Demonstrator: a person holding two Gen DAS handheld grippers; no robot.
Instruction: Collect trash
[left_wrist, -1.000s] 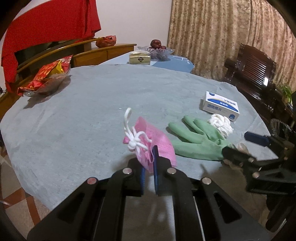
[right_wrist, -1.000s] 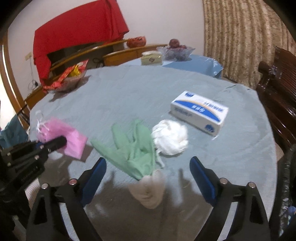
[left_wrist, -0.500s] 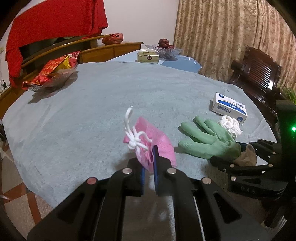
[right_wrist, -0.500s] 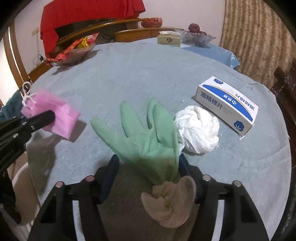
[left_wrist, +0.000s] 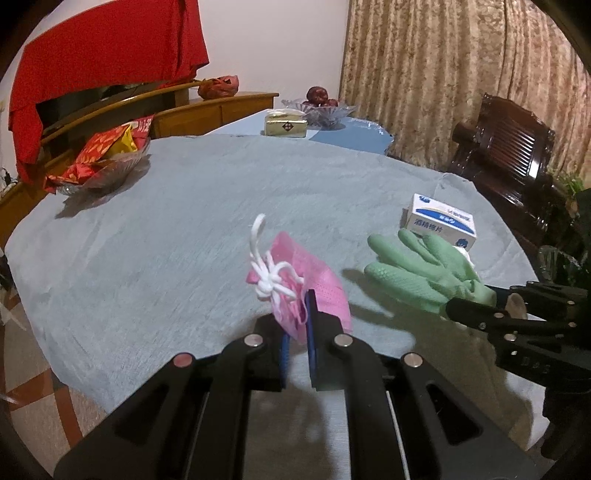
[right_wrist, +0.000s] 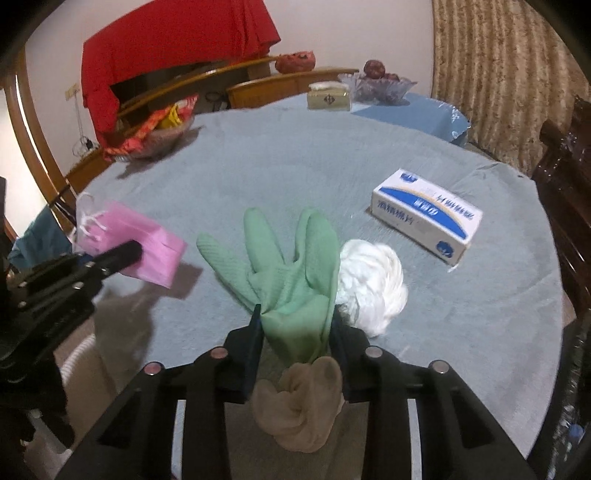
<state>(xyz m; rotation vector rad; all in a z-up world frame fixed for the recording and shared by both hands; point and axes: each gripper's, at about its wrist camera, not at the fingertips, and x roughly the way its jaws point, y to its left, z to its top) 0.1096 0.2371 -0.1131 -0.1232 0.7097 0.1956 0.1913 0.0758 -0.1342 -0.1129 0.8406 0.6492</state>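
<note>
My left gripper (left_wrist: 297, 314) is shut on a pink face mask (left_wrist: 317, 280) with knotted white loops, held just above the grey tablecloth (left_wrist: 184, 229). The right gripper (right_wrist: 295, 314) has its jaws closing on the wrist of a green rubber glove (right_wrist: 291, 273). Both pads press on the glove, and its beige cuff (right_wrist: 303, 402) bunches behind them. In the left wrist view the green glove (left_wrist: 424, 273) hangs clear of the cloth over its shadow. A crumpled white wad (right_wrist: 373, 280) lies right beside the glove. The pink mask (right_wrist: 147, 243) shows at the left of the right wrist view.
A blue and white box (right_wrist: 424, 218) lies beyond the wad. At the far side are a glass bowl of red snack packets (left_wrist: 99, 166), a tissue box (left_wrist: 286, 127) and a fruit bowl (left_wrist: 319, 107). A dark wooden chair (left_wrist: 509, 147) stands at the right.
The right jaws went from wide open around the glove to pinching its wrist, and the glove has come up off the cloth. The left gripper keeps still with the mask.
</note>
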